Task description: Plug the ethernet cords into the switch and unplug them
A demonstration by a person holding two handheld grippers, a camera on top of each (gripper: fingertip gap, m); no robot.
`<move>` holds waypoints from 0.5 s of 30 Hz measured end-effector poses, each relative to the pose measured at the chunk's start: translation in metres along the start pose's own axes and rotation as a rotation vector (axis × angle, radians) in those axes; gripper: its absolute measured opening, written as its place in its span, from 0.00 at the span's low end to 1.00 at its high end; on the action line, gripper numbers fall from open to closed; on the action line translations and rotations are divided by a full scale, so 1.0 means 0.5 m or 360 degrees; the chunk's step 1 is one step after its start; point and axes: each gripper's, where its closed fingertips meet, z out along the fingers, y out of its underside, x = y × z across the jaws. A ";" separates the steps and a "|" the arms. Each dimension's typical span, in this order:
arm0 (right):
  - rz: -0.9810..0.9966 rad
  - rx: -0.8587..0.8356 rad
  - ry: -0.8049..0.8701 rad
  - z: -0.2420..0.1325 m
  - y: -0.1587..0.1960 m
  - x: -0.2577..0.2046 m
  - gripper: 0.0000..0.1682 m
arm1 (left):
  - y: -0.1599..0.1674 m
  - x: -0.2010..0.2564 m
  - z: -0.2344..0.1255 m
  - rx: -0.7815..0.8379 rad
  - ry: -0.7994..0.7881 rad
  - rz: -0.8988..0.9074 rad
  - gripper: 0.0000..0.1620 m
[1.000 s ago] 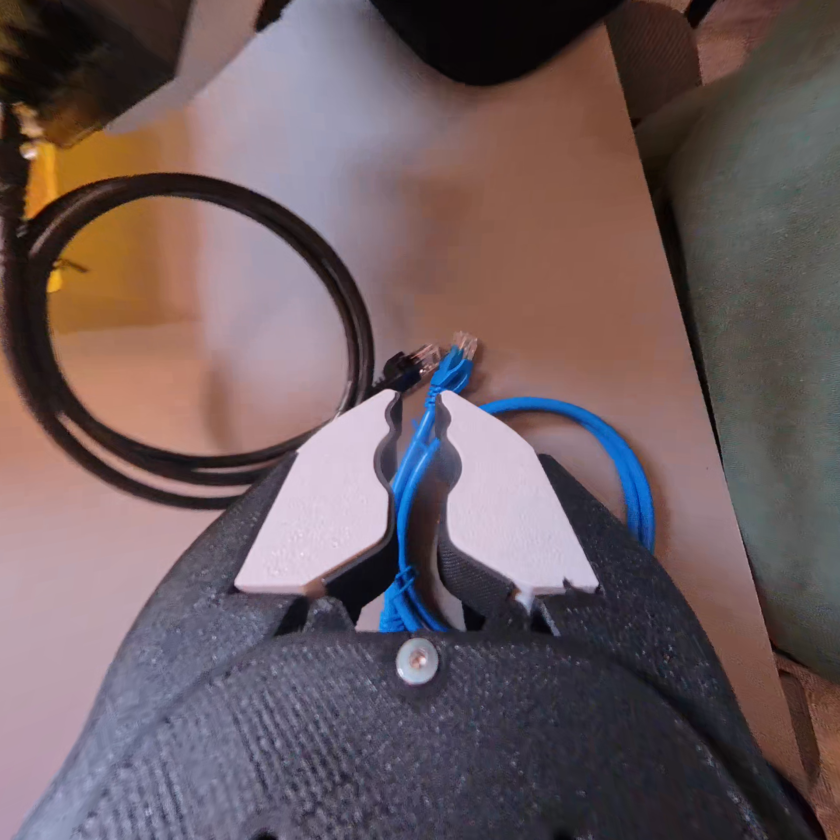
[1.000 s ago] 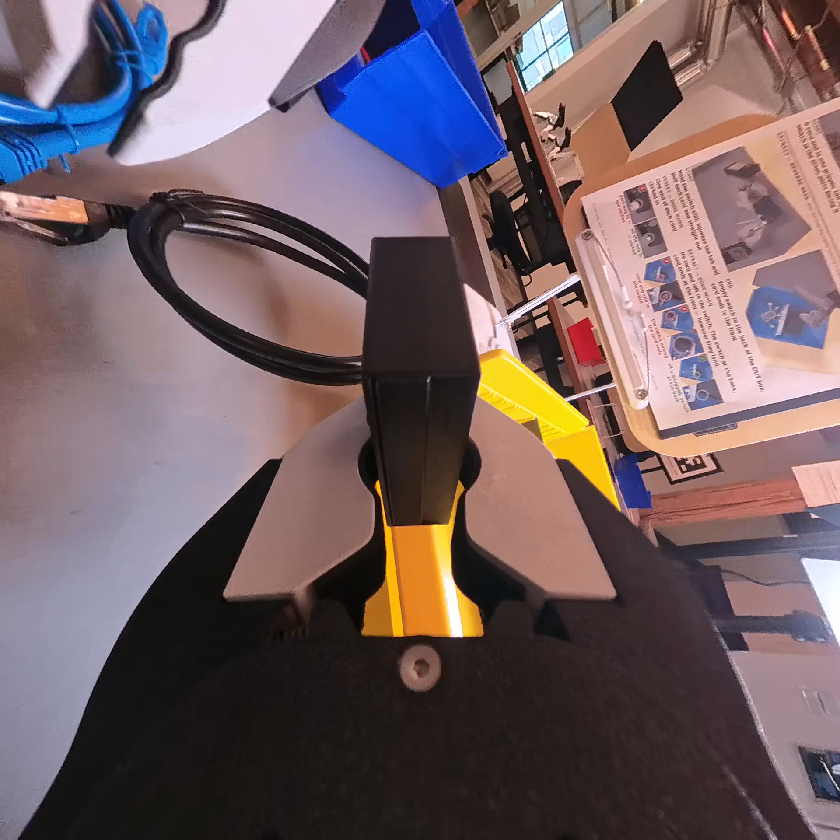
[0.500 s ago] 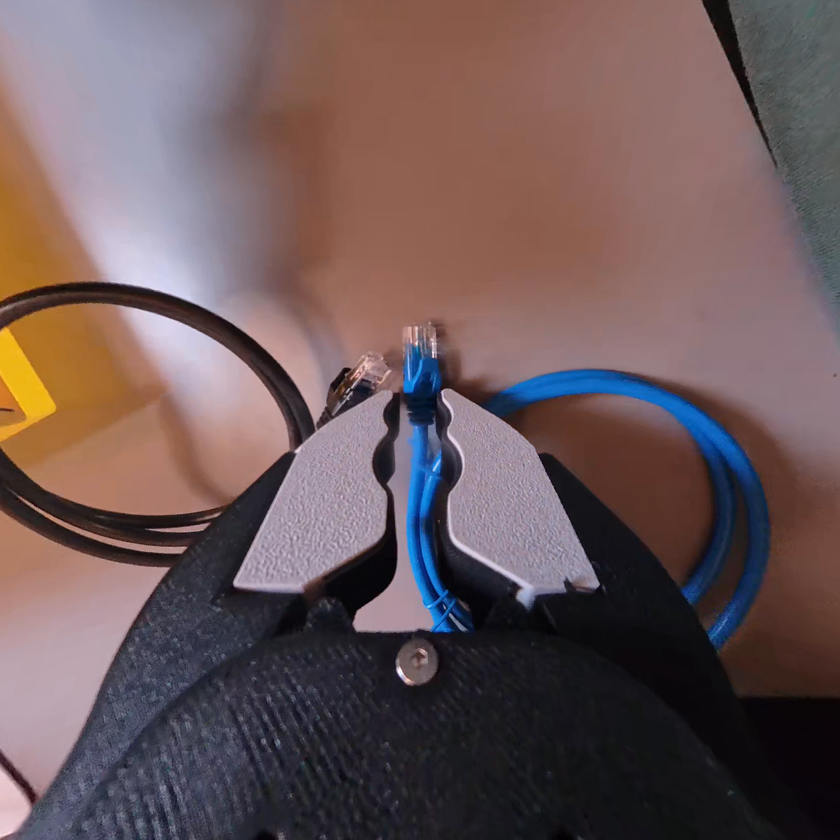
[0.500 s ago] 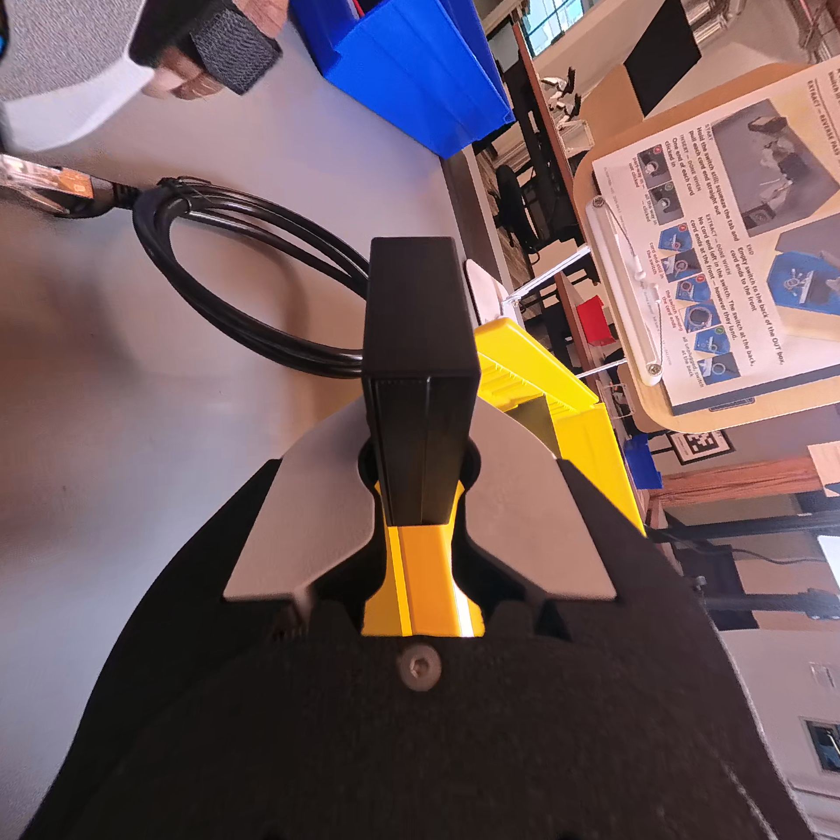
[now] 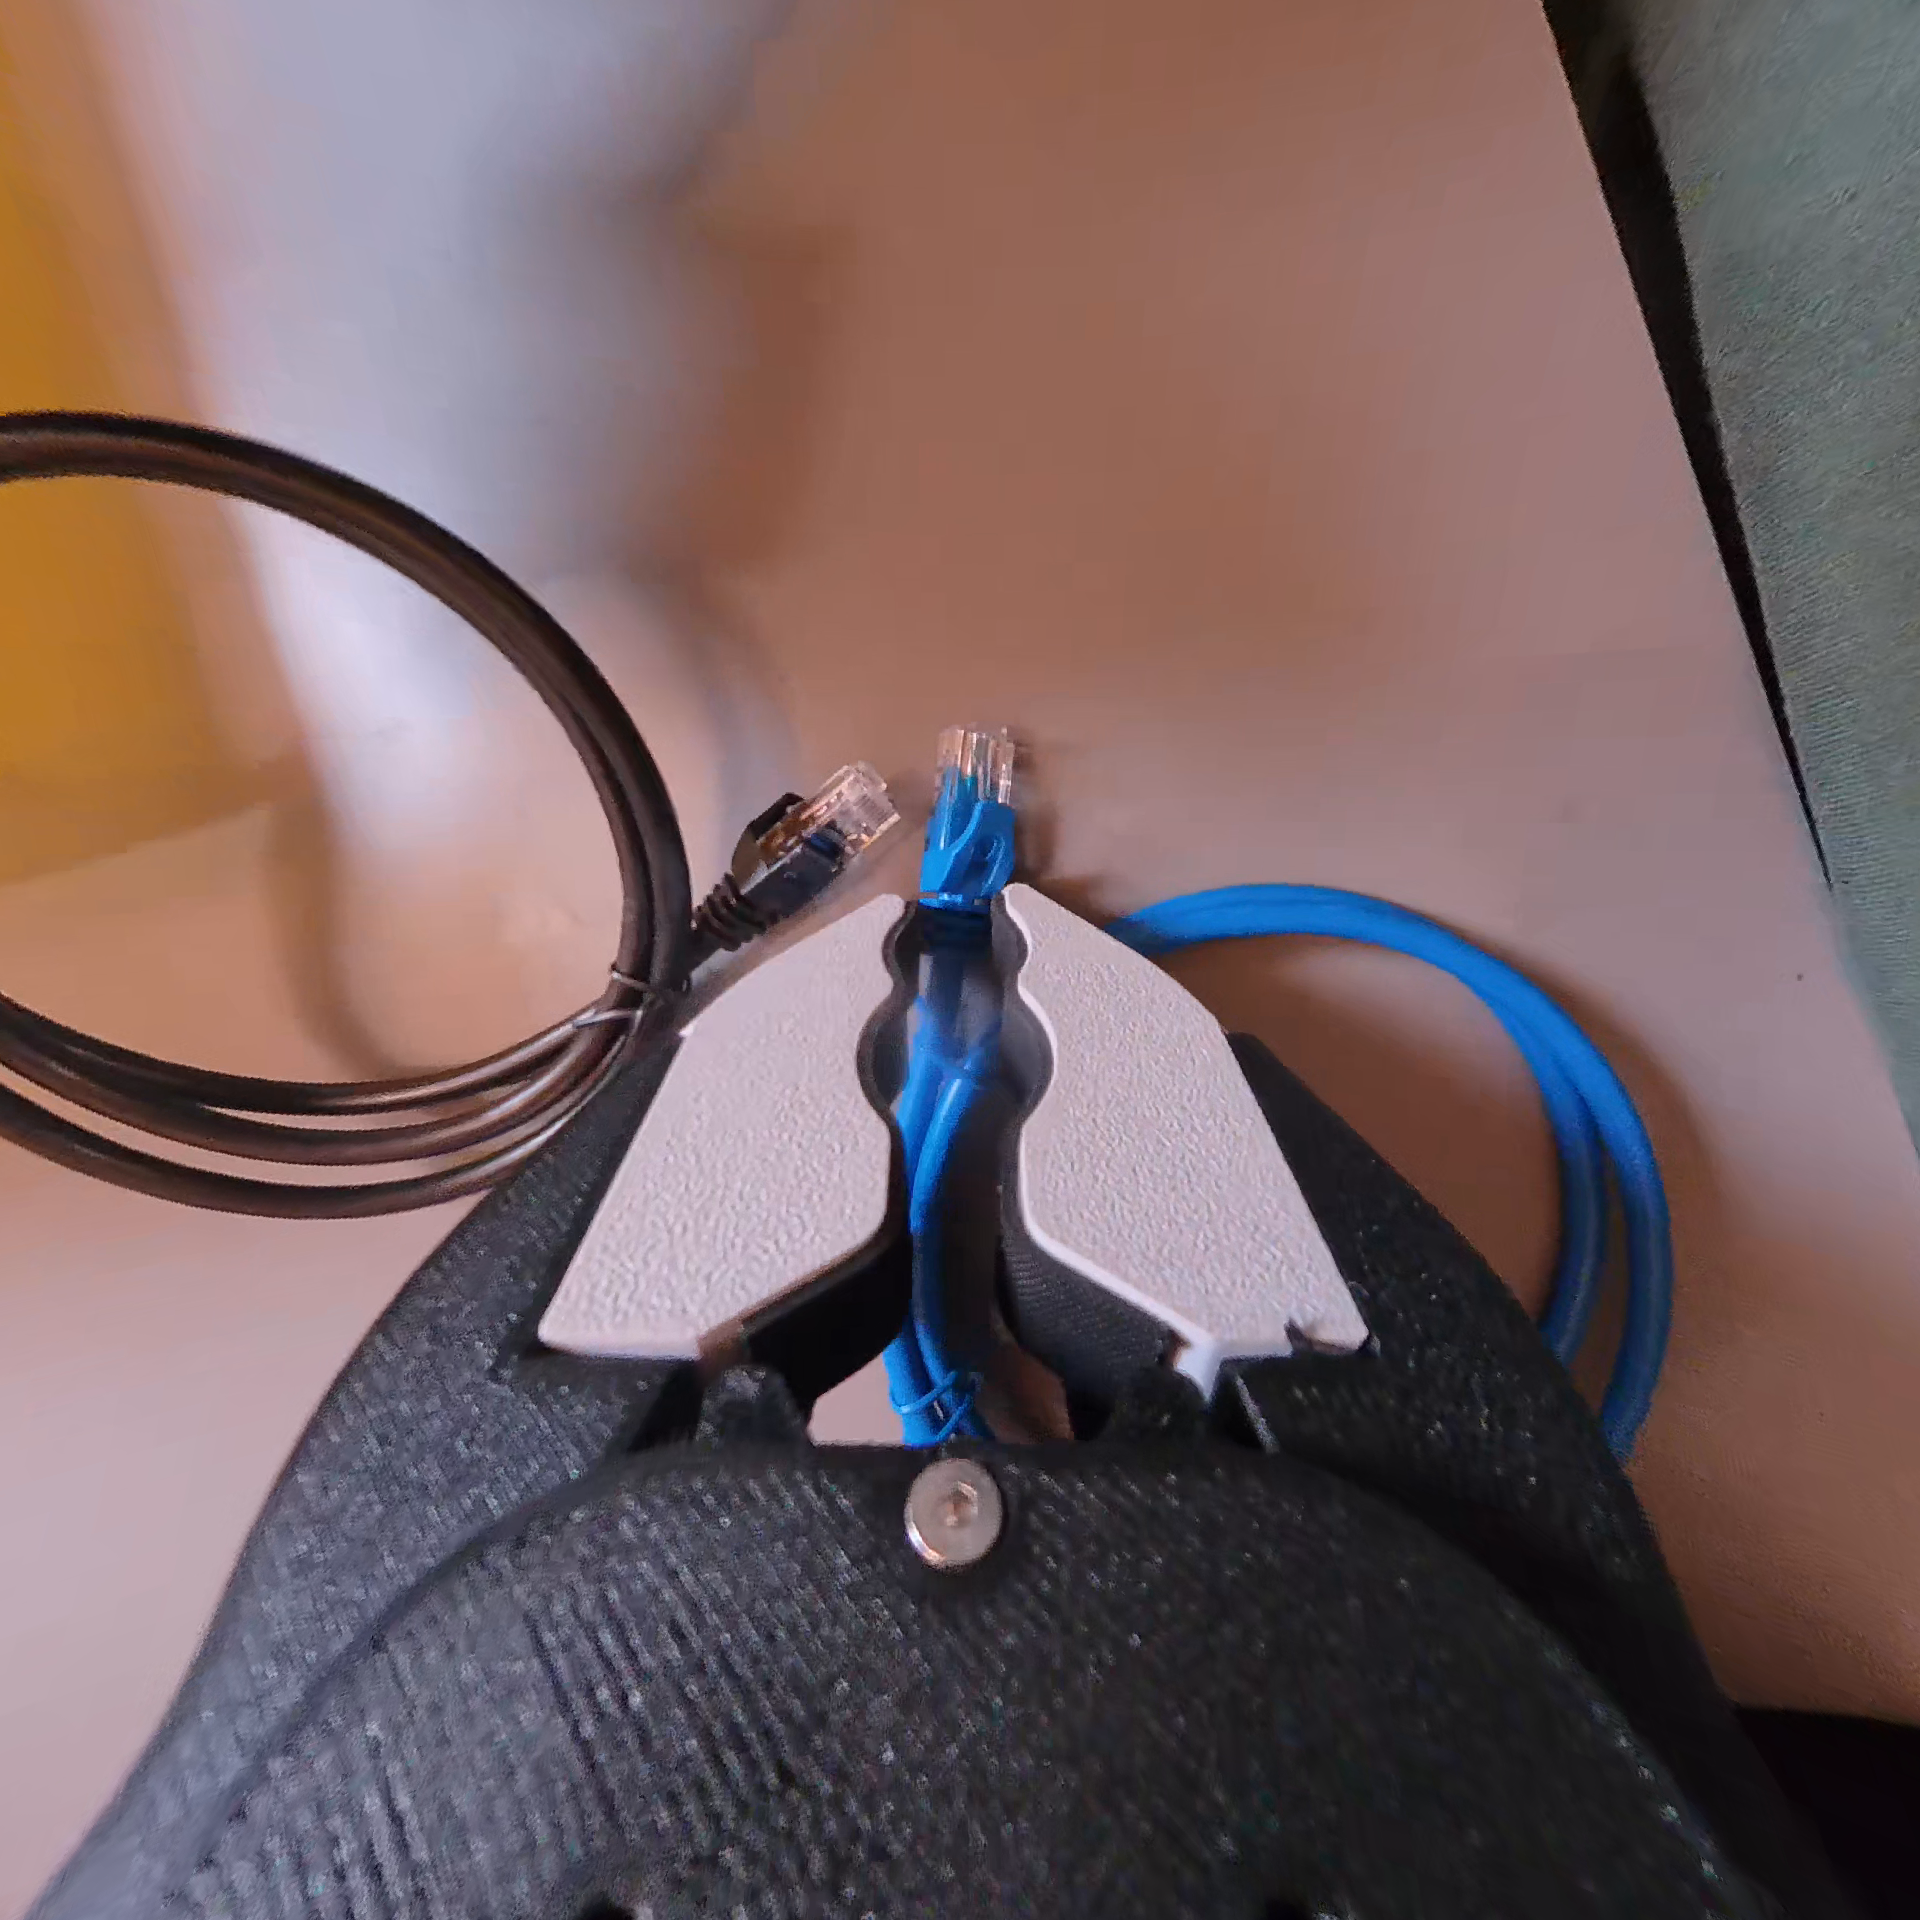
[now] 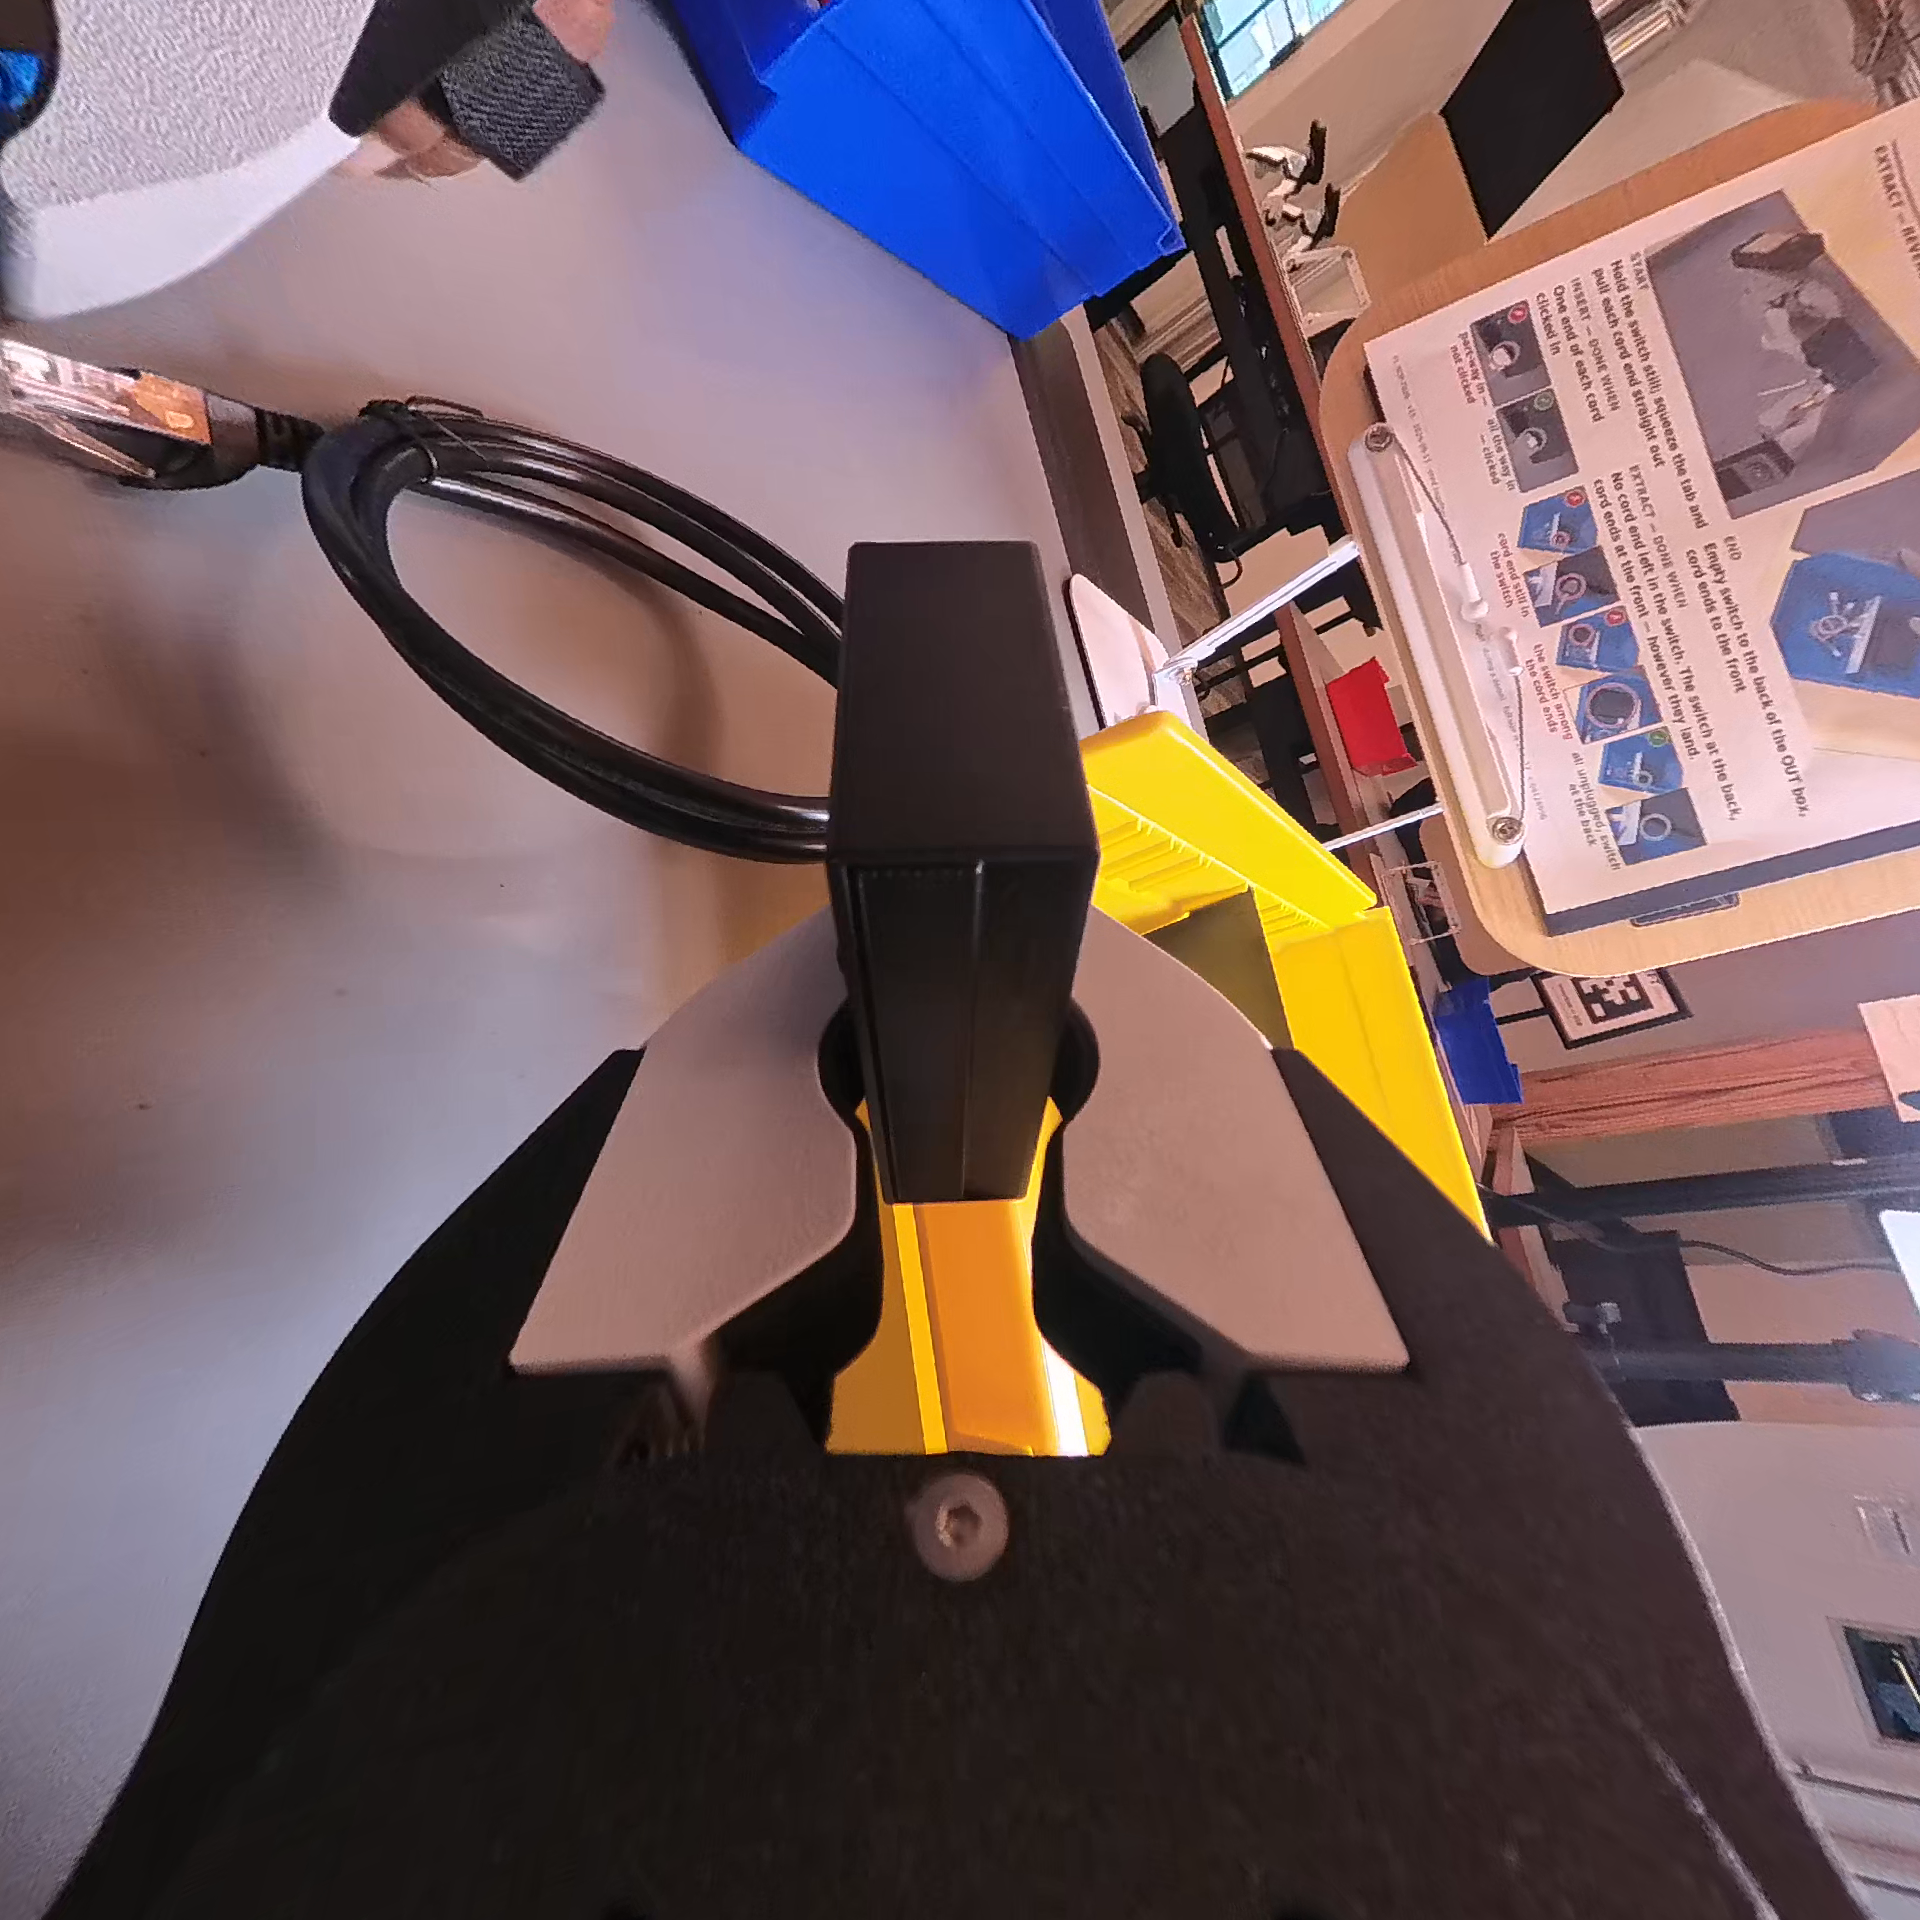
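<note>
Left claw (image 5: 961,914) gripping blue cord (image 5: 961,831), switch (image 6: 956,821) in right claw (image 6: 961,997)

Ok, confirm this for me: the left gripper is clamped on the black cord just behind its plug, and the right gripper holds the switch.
One thing is wrong: the left gripper is clamped on the blue cord, not the black cord, which lies loose on the table beside it, as the left wrist view shows. The right gripper does hold the switch.

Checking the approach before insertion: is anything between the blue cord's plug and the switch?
That cannot be settled: no view shows both. The left tool grips the blue cord, its plug free and pointing over bare table; the black cord's plug lies beside it. The right tool holds the switch, ports unseen.
</note>
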 end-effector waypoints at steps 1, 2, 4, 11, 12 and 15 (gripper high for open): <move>0.0001 0.0001 0.0002 0.000 -0.001 0.000 0.18 | 0.000 0.000 0.000 0.0026 -0.0001 -0.0021 0.08; 0.0001 0.0003 0.0004 0.000 -0.002 0.001 0.18 | 0.000 0.000 0.000 0.0049 -0.0004 -0.0037 0.08; -0.0003 0.0010 0.0009 -0.001 -0.004 0.001 0.18 | 0.000 0.000 0.000 0.0108 -0.0007 -0.0095 0.08; -0.0015 0.0162 0.0009 -0.018 -0.043 0.003 0.18 | -0.010 -0.023 -0.100 0.0482 0.0073 -0.0524 0.07; -0.0037 0.0186 0.0001 -0.020 -0.051 0.000 0.18 | -0.020 -0.022 -0.128 0.0540 0.0135 -0.0594 0.07; -0.0081 0.0315 -0.0046 -0.027 -0.091 -0.016 0.18 | -0.048 -0.044 -0.181 0.0636 0.0153 -0.0737 0.07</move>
